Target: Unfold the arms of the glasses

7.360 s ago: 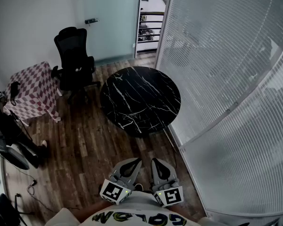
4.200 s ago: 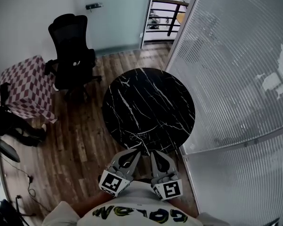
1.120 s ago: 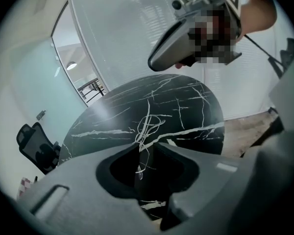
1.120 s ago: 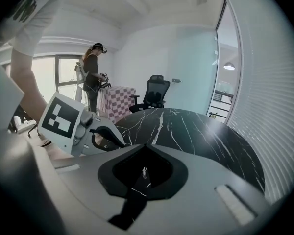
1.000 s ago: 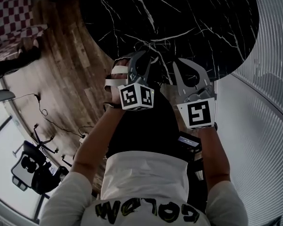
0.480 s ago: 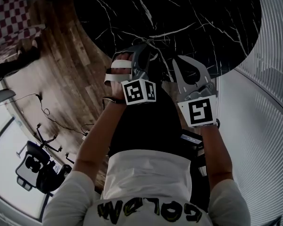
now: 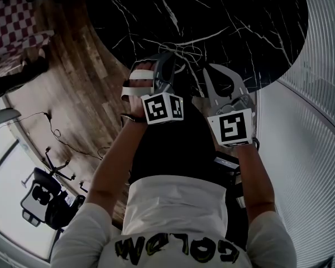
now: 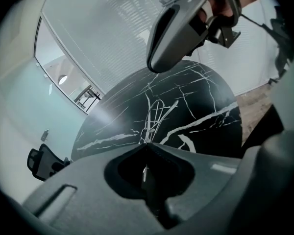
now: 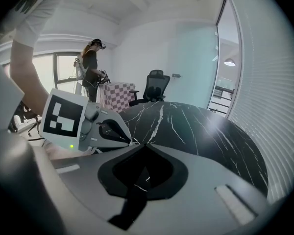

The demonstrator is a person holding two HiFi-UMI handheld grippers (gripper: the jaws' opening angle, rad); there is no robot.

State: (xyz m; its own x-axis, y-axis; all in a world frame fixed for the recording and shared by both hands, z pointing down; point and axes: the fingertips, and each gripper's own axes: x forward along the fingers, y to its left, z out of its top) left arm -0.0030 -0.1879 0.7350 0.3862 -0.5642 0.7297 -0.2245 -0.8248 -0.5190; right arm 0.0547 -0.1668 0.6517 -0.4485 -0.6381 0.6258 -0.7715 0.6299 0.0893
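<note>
Silvery thin-wire glasses (image 7: 185,53) (image 8: 155,112) lie flat on the round black marble table with white veins (image 7: 240,15), close to its near edge. Whether their arms are folded cannot be made out.

The left gripper (image 7: 173,60) (image 8: 146,144), grey with a marker cube, points down at the table. Its jaws are pressed together, and the tips meet right at the near end of the glasses. Whether a wire is pinched between them cannot be told.

The right gripper (image 7: 206,70) (image 9: 144,145) is held just beside the left one, over the table's near rim. Its jaws are likewise pressed together with nothing between them, and it is apart from the glasses.

Around the table are brown wooden floor planks (image 7: 84,77) on the left and a white slatted partition (image 7: 318,66) on the right. A red-and-white checked cloth (image 7: 17,15) shows at the far left.

The right gripper view shows a black office chair (image 9: 154,84) beyond the table and a standing person (image 9: 90,62) near a window.
</note>
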